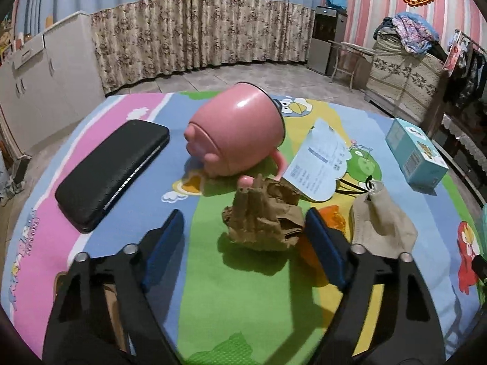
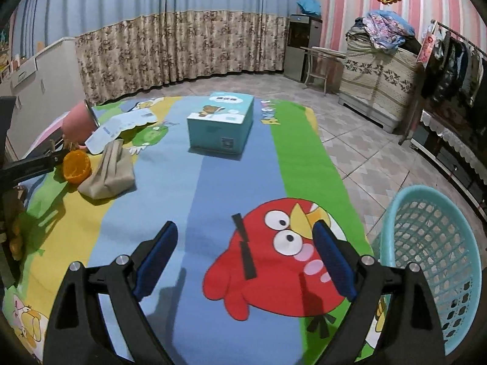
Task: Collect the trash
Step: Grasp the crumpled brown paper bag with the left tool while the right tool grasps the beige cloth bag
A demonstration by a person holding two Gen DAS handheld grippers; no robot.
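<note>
While my left gripper (image 1: 245, 228) hangs low over the cartoon tablecloth (image 1: 213, 304), its jaws stand wide apart and grip nothing. The crumpled brown paper (image 1: 264, 216) lies between the two blue pads (image 1: 166, 243), nearer the right-hand one and possibly brushing it; I cannot tell if they touch. The wad is lumpy rather than long, with its broader span running roughly across my view, from pad to pad, and a ragged corrugated edge sticking up at its far left side.

Just behind it a pink mug (image 1: 234, 130) lies tipped on its side, its base turned toward my left camera, its mouth pointing away, its handle down against the cloth beside the paper. A printed paper slip (image 1: 319, 158) leans by the mug's right; it carries lines of text and a blue band, too small for me to read. A beige pouch (image 1: 380, 225) lies to the right of the wad, an orange peel (image 2: 76, 165) sits beside it, and a black case (image 1: 112, 170) lies left, its long axis running diagonally away.

My right gripper (image 2: 246, 252) is also spread wide and empty, over the red bird print. Ahead stands a light blue box (image 2: 220, 124) with a bear picture and a title I cannot make out. A teal mesh basket (image 2: 432, 243) stands on the floor off the table's right edge.
</note>
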